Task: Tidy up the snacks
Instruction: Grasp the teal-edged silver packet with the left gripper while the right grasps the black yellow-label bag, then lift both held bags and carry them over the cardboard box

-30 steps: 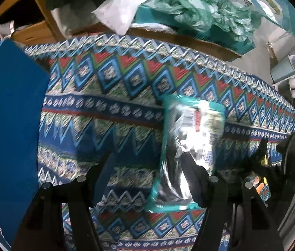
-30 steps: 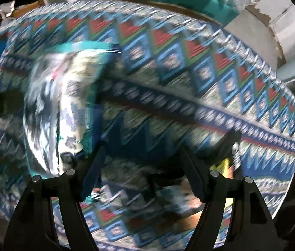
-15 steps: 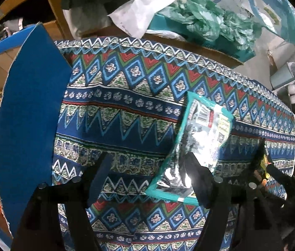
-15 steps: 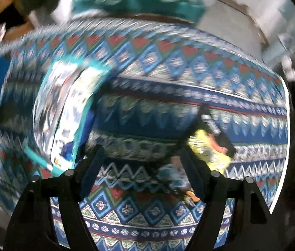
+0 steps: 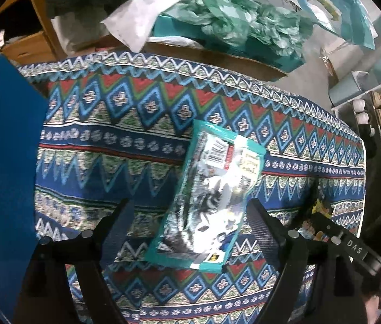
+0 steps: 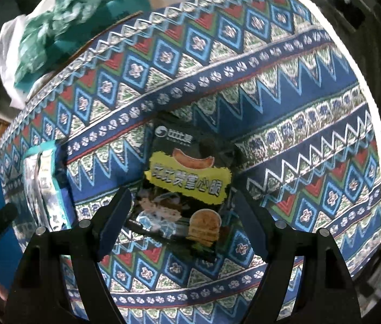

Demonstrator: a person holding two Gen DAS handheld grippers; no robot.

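Teal-edged and silvery, the snack packet (image 5: pixel 209 199) lies flat on the patterned tablecloth (image 5: pixel 125 145) that covers the table, back side up with a barcode near its far end. The left gripper (image 5: pixel 187 221) hangs over it pointing steeply down; its jaws have just been opening and now stand wide, one finger on each side of the packet's near half, the pads clear of it. A blue box (image 5: pixel 4 156) stands at the left edge of that view.

The right gripper (image 6: pixel 181 216) points straight down over a black and yellow snack bag (image 6: pixel 187 186) printed with a burger, which lies flat on the cloth. Its jaws are spread wide and have just been widening slightly; the bag sits between the fingers, unpinched. The teal packet (image 6: pixel 43 186) shows well to the left there, apart from the black bag. Green crumpled plastic (image 5: pixel 244 21) lies beyond the table.
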